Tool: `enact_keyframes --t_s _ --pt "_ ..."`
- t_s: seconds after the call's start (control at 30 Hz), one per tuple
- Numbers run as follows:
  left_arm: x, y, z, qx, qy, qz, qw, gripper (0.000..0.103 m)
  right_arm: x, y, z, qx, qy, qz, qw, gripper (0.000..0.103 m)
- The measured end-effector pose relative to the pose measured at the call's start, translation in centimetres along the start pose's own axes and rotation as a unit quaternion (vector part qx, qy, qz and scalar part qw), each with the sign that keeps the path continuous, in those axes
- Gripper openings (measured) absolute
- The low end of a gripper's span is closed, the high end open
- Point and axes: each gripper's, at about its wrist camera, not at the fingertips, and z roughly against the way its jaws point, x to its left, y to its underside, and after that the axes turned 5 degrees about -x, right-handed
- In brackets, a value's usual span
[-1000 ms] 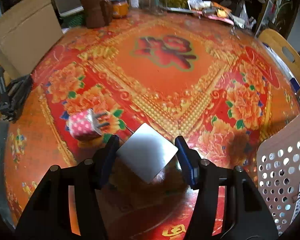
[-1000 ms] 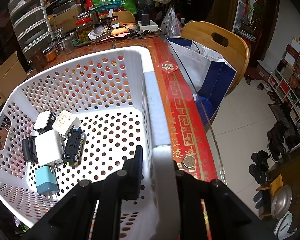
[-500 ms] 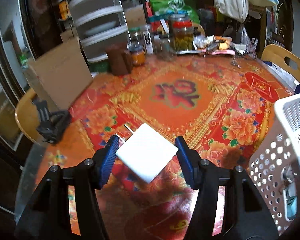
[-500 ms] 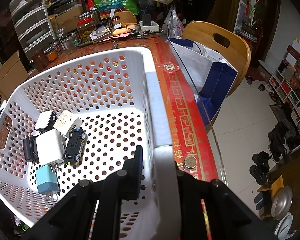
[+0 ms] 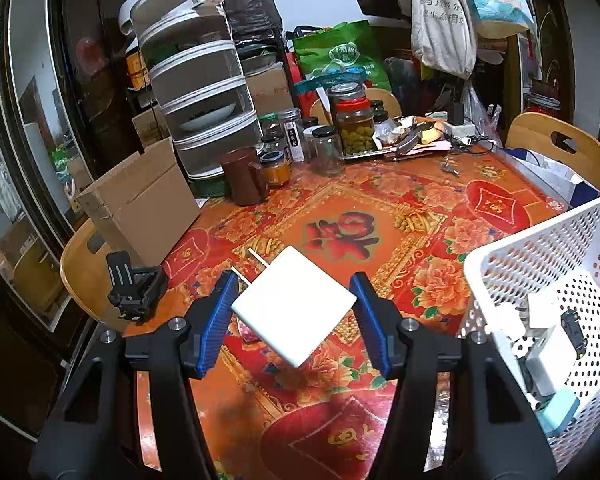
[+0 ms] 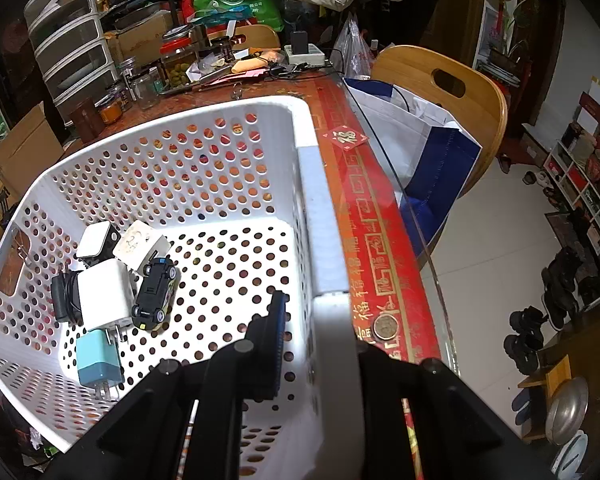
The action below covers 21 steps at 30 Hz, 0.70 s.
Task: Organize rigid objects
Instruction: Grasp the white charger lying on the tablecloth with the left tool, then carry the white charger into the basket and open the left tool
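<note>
A flat white plug-in charger (image 5: 296, 320), its two prongs pointing up-left, hangs above the red flowered tablecloth (image 5: 380, 208). My left gripper (image 5: 293, 308) is shut on it by two opposite corners. Under it a bit of a pink dotted plug (image 5: 246, 330) shows on the cloth. The white perforated basket (image 5: 540, 240) stands to the right. In the right wrist view my right gripper (image 6: 320, 340) is shut on the basket's near rim (image 6: 312, 184), one finger inside the wall. Inside lie white chargers (image 6: 104, 294), a black toy car (image 6: 156, 294) and a light blue charger (image 6: 98, 358).
A cardboard box (image 5: 140, 200) and a black folded stand (image 5: 134, 288) sit at the table's left edge. Jars (image 5: 354, 128), a brown mug (image 5: 244, 176) and stacked drawers (image 5: 200, 92) crowd the far side. A wooden chair (image 6: 440, 80), a blue-white bag (image 6: 420, 152) and a coin (image 6: 385, 327) are right of the basket.
My left gripper has risen from the table with the white charger and tilted up, leaving the pink plug below; the basket has come into its view. The right gripper has stayed put.
</note>
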Motion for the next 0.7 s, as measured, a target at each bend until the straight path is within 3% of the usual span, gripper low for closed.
enact_keyframes --t_s 0.5,0.7 --pt "-3.6 -2.3 5.0 -0.037 0.005 -0.03 0.9989 0.056 0.0 0.0 0.1 -0.006 -0.01 0.001 1.0 0.014" --pt "-6.6 -2.9 5.9 -0.032 0.032 -0.052 0.9976 0.056 0.1 0.1 0.1 -0.007 -0.011 0.001 1.0 0.014"
